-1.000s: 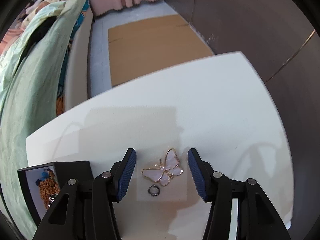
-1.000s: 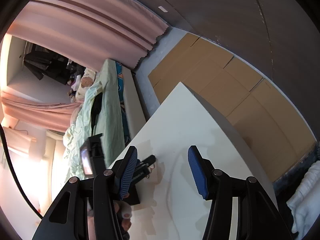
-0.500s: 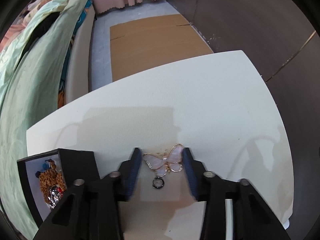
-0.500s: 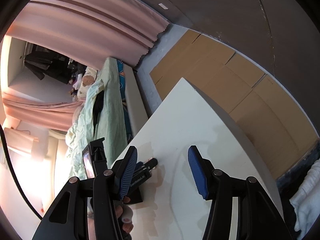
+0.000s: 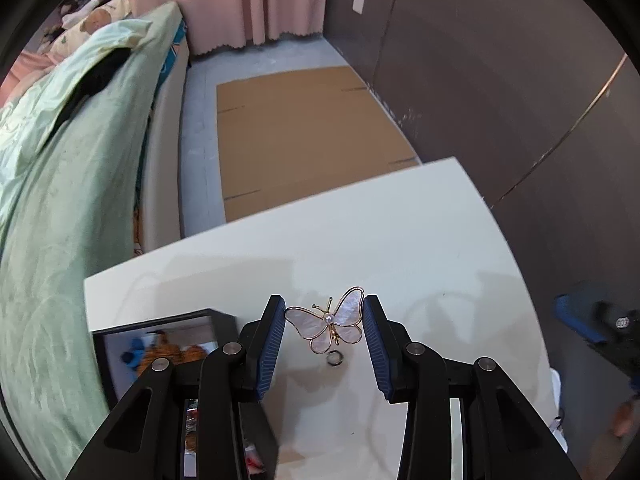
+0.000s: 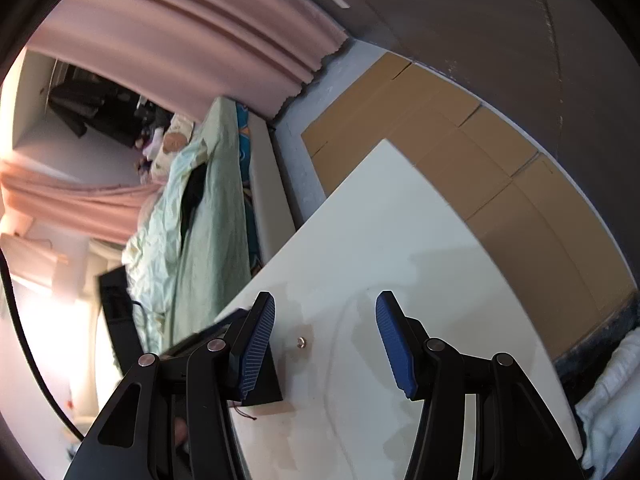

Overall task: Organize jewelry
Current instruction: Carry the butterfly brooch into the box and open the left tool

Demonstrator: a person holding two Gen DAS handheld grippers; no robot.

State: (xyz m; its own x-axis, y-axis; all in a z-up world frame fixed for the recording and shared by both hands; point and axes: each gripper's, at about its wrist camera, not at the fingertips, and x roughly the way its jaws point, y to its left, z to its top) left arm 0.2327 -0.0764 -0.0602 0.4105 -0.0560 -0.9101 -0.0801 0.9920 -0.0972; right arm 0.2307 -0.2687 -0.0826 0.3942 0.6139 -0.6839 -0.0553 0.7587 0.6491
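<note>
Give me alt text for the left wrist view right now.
The left gripper pinches a gold-rimmed butterfly brooch between its blue jaws, above a white table. A small dark ring lies below it, and an open black jewelry box sits at lower left.

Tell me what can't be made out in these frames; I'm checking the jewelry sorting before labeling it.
- Black jewelry box: left wrist view; the left hand-held gripper, shut on the pearly gold-rimmed butterfly brooch, covers its near side, and its contents are blurred.
- Small dark metal ring on the white table: too small to identify.
- Right hand-held gripper: left wrist view, blurred and cut off by the right edge.
</note>
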